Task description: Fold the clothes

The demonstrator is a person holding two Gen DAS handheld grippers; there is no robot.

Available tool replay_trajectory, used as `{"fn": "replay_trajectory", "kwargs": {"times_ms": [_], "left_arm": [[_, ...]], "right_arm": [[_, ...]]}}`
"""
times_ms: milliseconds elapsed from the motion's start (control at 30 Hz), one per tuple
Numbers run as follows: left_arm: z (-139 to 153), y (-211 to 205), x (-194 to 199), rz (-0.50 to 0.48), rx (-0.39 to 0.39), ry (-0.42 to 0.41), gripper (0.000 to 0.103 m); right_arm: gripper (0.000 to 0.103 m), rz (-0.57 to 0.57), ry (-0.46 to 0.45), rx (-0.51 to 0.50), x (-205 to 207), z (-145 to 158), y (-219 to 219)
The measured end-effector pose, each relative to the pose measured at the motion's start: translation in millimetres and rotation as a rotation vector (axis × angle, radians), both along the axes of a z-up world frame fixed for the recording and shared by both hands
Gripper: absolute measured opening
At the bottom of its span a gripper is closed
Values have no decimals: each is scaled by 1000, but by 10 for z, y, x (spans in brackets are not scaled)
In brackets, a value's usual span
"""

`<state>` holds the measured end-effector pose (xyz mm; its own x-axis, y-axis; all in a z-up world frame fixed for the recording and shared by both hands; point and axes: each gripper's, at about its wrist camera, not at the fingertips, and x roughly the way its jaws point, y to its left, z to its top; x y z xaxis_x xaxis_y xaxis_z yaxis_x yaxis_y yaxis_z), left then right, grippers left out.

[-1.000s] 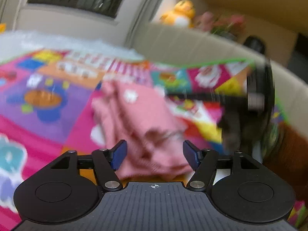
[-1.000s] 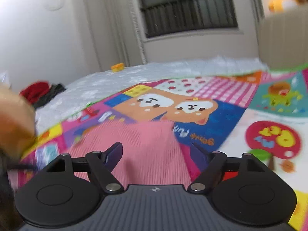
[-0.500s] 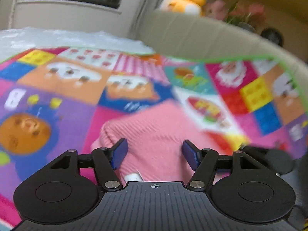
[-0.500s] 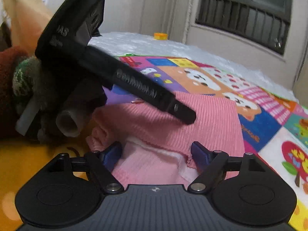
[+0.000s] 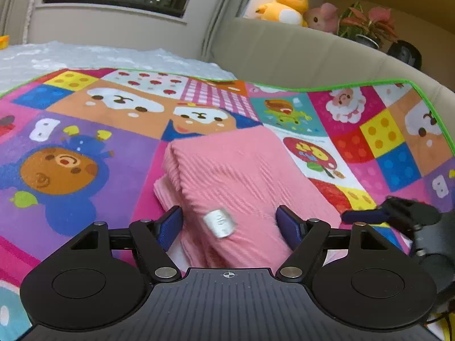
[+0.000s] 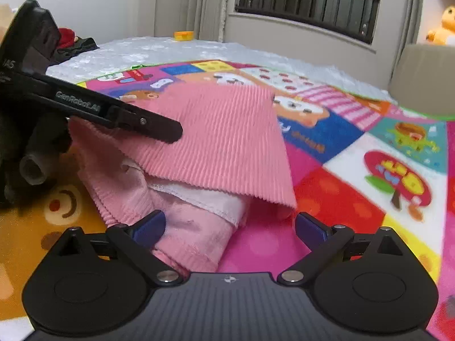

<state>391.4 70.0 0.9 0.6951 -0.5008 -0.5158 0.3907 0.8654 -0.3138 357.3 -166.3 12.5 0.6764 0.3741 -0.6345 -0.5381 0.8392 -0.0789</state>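
Observation:
A folded pink ribbed garment lies on the colourful cartoon play mat, a small white label showing on its near end. My left gripper is open just over that near end, fingers on either side of the cloth without pinching it. In the right wrist view the same pink garment shows its folded layers and white lining. My right gripper is open low at its near edge, nothing held. The left gripper's body reaches over the garment from the left; the right gripper's tip shows at the far right.
A beige sofa back curves behind the mat, with a yellow plush duck, a pink plush and a potted plant on top. A white textured cover lies beyond the mat. Dark and red clothes sit far left.
Both grippers swung in low toward the garment's near end, and the blur settled. The top pink layer now lies flat over the fold. Both stayed open.

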Motion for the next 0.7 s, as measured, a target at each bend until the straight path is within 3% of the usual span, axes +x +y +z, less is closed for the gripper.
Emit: {"fn": "replay_trajectory", "kwargs": {"times_ms": [133,333,433,533,667,700], "left_arm": [[-38,37,-15,7,-17,4,80],[-30,70,-224,32,-54,-9,76],[-25,78,-367,31,-75,-22,75],[-21,86,-510,31,-95,-34,73],[14,131,-635,44,-123,-50,74],[27,147,-657,49,-130,-54,74]], "right_arm": [[98,-23,34,133,29,105,-163],[82,-135,172,532,279,247,-509],[82,-212,255,639,610,60,-499],[81,-220,448,796,802,-202,-414],[82,-172,504,976,772,-227,-414],[82,-187,502,960,796,-239,-435]]}}
